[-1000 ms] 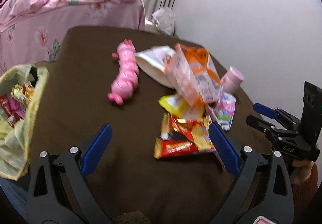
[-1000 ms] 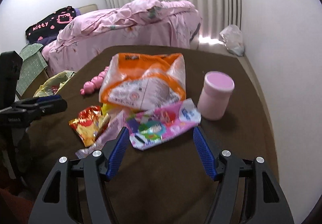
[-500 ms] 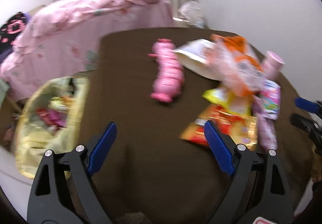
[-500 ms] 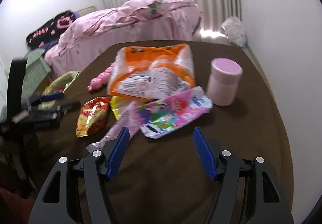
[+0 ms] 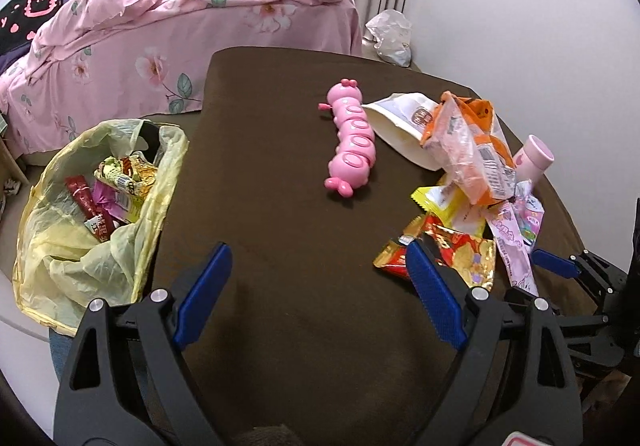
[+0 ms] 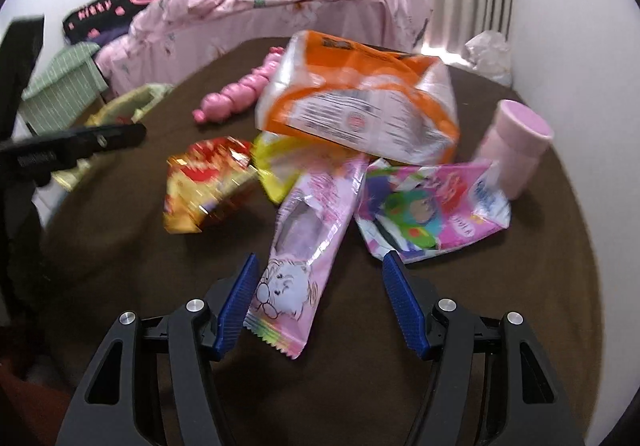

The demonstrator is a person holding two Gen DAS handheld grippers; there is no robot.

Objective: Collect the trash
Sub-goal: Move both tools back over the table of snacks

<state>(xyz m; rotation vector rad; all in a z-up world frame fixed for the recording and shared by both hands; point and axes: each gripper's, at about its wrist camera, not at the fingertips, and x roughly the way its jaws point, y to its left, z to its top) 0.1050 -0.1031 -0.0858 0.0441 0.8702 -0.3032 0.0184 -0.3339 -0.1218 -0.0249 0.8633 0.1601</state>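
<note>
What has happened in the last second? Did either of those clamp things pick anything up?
No. The right gripper has moved in close over the long pink wrapper, open, its fingers either side of the wrapper's near end. The left gripper, also open and empty, swung toward the yellow trash bag. The wrappers, pink caterpillar toy and pink cup lie where they were.

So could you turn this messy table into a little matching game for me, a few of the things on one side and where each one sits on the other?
Things:
1. pink caterpillar toy
2. pink cup
3. pale pink wrapper with a cartoon face
4. red stick packet

Places:
A. inside the yellow trash bag
B. between the fingers of the right gripper
C. mid-table, left of the wrapper pile
D. at the table's right edge, behind the colourful pouch

Pairs: 1-C, 2-D, 3-B, 4-A
</note>
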